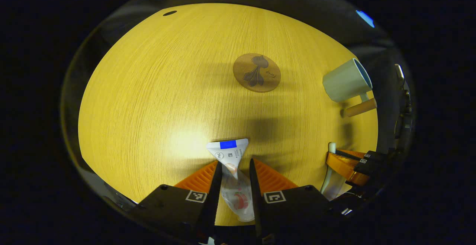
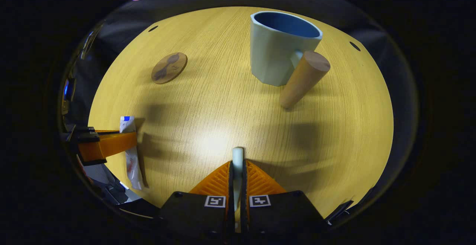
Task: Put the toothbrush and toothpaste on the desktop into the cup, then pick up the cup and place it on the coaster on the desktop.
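Observation:
A white toothpaste tube (image 1: 228, 152) with a blue band sticks out between the fingers of my left gripper (image 1: 235, 163), which is shut on it just above the wooden desktop (image 1: 148, 89). My right gripper (image 2: 237, 163) is shut on the thin white toothbrush (image 2: 237, 154). A pale blue-grey cup (image 2: 275, 55) with a wooden peg handle stands upright ahead of the right gripper, a little to the right. The round brown coaster (image 2: 169, 67) lies flat to the cup's left. In the left gripper view the coaster (image 1: 256, 72) is straight ahead, the cup (image 1: 346, 79) far right, and the right gripper (image 1: 346, 163) low right.
The round-looking desktop ends in dark cloth walls on all sides. Small dark holes (image 2: 153, 28) (image 2: 354, 46) sit near its far edge. In the right gripper view, the left gripper (image 2: 126, 141) with the toothpaste (image 2: 132, 163) is at the left.

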`<control>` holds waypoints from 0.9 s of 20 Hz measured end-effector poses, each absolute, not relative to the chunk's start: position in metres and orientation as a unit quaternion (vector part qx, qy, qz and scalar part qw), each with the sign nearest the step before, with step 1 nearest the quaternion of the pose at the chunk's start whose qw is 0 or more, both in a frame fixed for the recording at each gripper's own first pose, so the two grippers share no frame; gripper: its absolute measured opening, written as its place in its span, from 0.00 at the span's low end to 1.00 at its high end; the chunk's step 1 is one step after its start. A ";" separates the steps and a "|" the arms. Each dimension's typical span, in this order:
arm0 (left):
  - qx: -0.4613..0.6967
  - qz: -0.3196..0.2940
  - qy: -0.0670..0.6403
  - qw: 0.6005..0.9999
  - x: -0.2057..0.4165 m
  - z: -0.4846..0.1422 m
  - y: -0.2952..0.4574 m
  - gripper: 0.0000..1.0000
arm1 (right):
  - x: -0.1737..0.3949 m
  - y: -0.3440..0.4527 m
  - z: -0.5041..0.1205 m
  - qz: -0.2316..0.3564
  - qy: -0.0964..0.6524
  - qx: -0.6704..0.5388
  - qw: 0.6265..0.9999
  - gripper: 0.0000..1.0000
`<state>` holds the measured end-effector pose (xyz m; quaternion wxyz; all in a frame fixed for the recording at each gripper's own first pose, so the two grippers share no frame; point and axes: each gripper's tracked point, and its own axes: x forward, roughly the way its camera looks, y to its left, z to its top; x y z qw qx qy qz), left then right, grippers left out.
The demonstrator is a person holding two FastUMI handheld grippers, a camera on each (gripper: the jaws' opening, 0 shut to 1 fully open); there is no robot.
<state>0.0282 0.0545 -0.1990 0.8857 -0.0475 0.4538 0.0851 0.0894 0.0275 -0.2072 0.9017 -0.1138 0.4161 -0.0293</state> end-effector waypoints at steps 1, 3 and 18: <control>-0.033 0.090 0.454 0.886 0.028 -0.197 0.059 0.38 | 0.090 0.027 -0.207 -0.028 0.416 -0.115 0.902 0.09; -0.030 0.092 0.453 0.886 0.030 -0.198 0.059 0.32 | 0.090 0.027 -0.207 -0.026 0.415 -0.118 0.902 0.09; -0.068 0.068 0.370 0.924 0.031 -0.181 0.059 0.02 | 0.092 0.028 -0.203 0.026 0.351 -0.155 0.923 0.06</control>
